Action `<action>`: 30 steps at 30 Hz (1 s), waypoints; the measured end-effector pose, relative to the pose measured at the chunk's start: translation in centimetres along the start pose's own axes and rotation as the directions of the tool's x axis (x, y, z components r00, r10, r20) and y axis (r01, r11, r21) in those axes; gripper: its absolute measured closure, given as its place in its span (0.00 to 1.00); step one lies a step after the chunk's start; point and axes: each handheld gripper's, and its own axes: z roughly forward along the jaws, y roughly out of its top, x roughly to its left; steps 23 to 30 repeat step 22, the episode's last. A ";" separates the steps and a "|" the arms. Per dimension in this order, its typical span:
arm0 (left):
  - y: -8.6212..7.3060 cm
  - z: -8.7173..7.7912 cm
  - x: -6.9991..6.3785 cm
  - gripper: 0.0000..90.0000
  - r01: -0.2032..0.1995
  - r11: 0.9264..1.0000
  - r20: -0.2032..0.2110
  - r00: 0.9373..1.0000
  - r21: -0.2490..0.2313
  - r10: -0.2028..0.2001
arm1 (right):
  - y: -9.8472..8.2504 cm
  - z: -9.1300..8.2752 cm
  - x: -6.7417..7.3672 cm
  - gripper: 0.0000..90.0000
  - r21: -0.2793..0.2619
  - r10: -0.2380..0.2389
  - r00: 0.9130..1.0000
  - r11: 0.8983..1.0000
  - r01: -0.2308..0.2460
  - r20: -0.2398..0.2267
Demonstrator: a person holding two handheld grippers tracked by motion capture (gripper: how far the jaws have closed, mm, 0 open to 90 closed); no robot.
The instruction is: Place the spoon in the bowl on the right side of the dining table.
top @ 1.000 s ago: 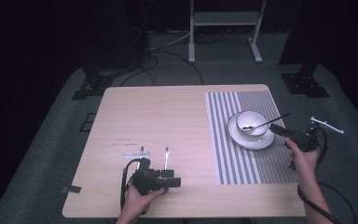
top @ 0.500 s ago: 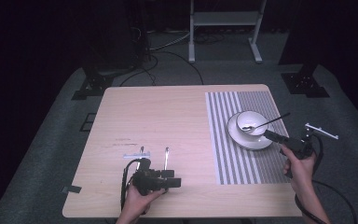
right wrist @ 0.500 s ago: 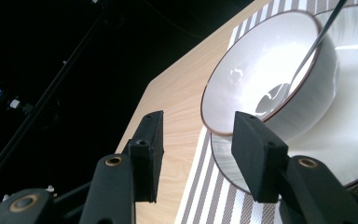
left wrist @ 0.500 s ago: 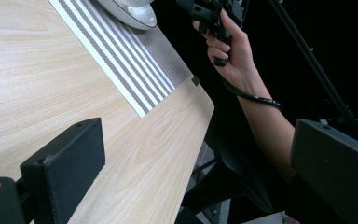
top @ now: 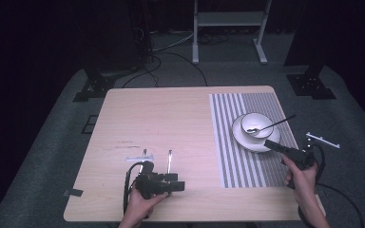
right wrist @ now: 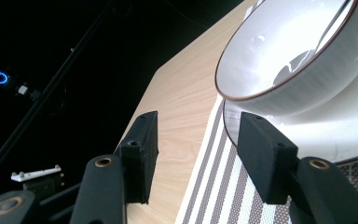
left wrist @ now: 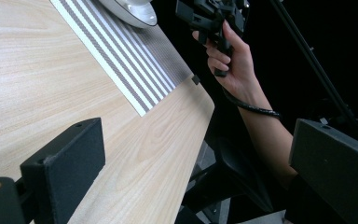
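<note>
Right hand-held gripper at the near right rim of the saucer, jaws parted and just been opening, nothing between them; in the right gripper view, two black pads either side of bare tabletop edge and striped mat, the saucer's rim just past the right pad, not pinched. Released, then, and close against the crockery without gripping it.

White bowl with a thin dark rim, seated on the saucer, both on the grey-and-white striped placemat at the right side of the wooden tabletop. Spoon lying in the bowl, its scoop down inside, handle slanting out over the far right rim and beyond the saucer. Bowl seen large in the right gripper view, upright, highlights on the inner wall.

Left hand-held gripper low on the near left part of the tabletop, well apart from the placemat, held in a hand that enters from the bottom edge. Jaws wide and empty, shown in the left gripper view with bare wood and the table's corner between them; farther off there, the other hand grasping its tool beside the saucer.
</note>
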 end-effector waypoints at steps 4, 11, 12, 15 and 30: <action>0.0 0.0 0.0 0.03 0.001 1.000 0.000 1.000 -0.002 -0.001 | -0.7 0.1 0.0 0.50 0.008 -0.008 1.000 1.000 0.008 -0.003; 0.0 -0.1 -0.1 0.03 -0.003 1.000 0.000 1.000 -0.003 0.003 | -2.1 0.4 0.5 0.46 0.034 -0.024 0.999 0.999 0.025 -0.025; 0.0 -0.1 -0.1 0.03 -0.004 1.000 0.000 1.000 -0.002 0.004 | -2.2 0.4 0.6 0.46 0.035 -0.028 0.999 0.999 0.029 -0.026; 0.0 -0.1 -0.1 0.03 -0.003 1.000 0.001 1.000 -0.003 0.003 | -2.5 0.4 0.7 0.46 0.037 -0.029 0.999 0.999 0.030 -0.031; 0.1 -0.2 -0.1 0.03 -0.005 1.000 0.001 1.000 -0.003 0.005 | -3.7 0.4 1.0 0.42 0.035 -0.047 0.998 0.998 0.048 -0.033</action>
